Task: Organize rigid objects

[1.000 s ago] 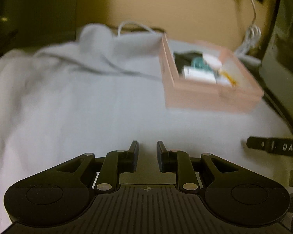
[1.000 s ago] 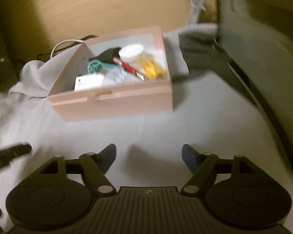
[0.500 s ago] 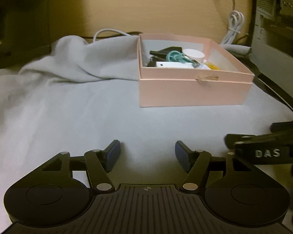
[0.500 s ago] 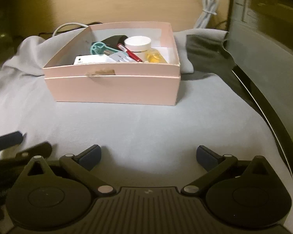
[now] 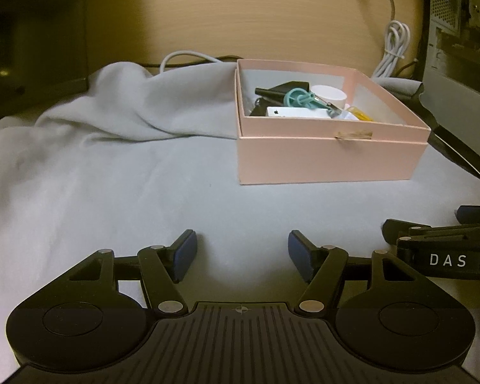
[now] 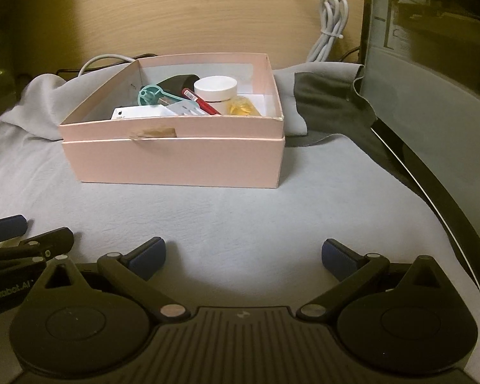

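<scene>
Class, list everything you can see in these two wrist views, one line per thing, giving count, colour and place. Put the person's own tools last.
Pink cardboard box: one, pink, on the cloth, lid off.
White round jar: one, white, inside the box at the back.
Red pen: one, red, in the box against the jar.
Teal plastic ring tool: one, teal, in the box, left part.
White flat charger block: one, white, in the box near the front wall.
Yellow clear item: one, yellow, in the box, right corner.
Grey cloth: one, pale grey, covering the surface.
White coiled cable: one, white, by the wooden wall.
Left hand-held gripper: one, black, open, empty.
Right hand-held gripper: one, black, open, empty.
</scene>
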`<control>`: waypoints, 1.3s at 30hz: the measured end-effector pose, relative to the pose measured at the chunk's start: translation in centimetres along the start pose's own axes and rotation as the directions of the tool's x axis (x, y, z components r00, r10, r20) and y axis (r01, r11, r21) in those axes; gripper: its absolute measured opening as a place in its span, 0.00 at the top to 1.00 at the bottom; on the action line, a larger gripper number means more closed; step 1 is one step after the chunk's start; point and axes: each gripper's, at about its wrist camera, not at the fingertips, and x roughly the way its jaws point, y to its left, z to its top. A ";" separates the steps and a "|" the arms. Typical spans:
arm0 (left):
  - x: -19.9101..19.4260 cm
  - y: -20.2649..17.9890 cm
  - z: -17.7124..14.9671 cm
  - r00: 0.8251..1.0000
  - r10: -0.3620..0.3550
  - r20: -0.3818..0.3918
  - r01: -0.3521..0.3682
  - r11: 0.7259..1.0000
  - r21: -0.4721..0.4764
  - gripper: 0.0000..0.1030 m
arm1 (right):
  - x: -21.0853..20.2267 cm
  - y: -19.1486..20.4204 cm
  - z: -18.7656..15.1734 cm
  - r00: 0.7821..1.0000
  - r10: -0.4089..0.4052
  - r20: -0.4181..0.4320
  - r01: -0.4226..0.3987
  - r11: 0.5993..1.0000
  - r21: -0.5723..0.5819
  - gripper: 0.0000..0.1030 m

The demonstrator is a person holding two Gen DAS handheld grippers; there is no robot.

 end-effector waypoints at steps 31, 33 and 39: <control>0.3 0.1 0.2 1.000 -0.016 -0.002 0.016 1.000 -0.007 0.31 | 0.0 -0.1 0.0 1.000 0.007 0.003 -0.007 1.000 0.001 0.00; 0.3 0.0 0.2 1.000 -0.016 -0.001 0.016 1.000 -0.007 0.31 | 0.0 -0.1 0.0 1.000 0.007 0.003 -0.007 1.000 0.001 0.00; 0.3 0.1 0.2 1.000 -0.017 -0.001 0.017 1.000 -0.007 0.31 | 0.0 -0.1 0.0 1.000 0.007 0.003 -0.007 1.000 0.001 0.00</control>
